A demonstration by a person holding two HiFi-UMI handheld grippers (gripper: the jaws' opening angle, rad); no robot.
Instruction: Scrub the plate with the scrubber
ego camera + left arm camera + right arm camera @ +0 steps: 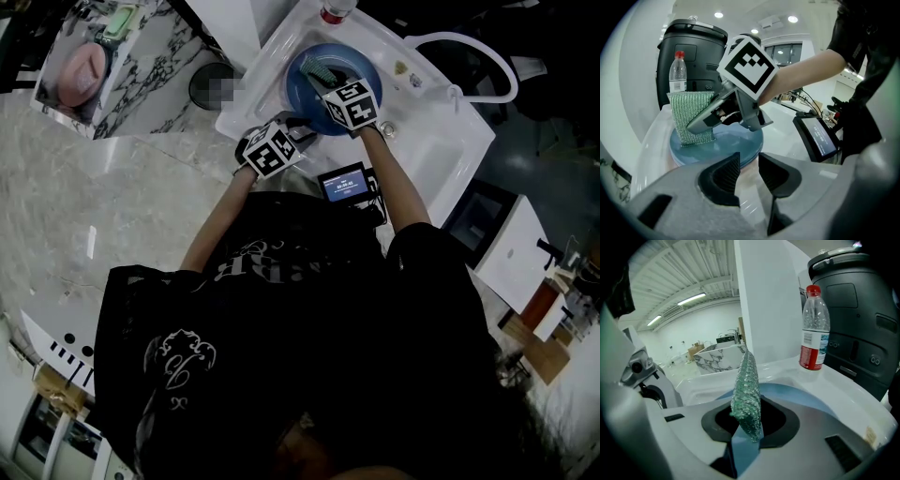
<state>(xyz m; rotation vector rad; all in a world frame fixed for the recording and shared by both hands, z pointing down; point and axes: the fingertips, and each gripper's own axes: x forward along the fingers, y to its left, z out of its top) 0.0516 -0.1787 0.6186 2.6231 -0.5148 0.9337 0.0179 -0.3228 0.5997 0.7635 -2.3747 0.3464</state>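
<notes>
A round blue plate lies in the white sink. My right gripper is over the plate, shut on a green mesh scrubber. In the right gripper view the scrubber stands edge-on between the jaws, with the plate below. The left gripper view shows the scrubber touching the plate at its far left, with the right gripper on it. My left gripper sits at the plate's near edge, its jaws a narrow gap apart with nothing between them. In the head view the left gripper is by the plate's near rim.
A clear water bottle with a red cap stands on the sink's far rim, next to a black appliance. A small device with a lit screen lies at the sink's near side. A marble counter is to the left.
</notes>
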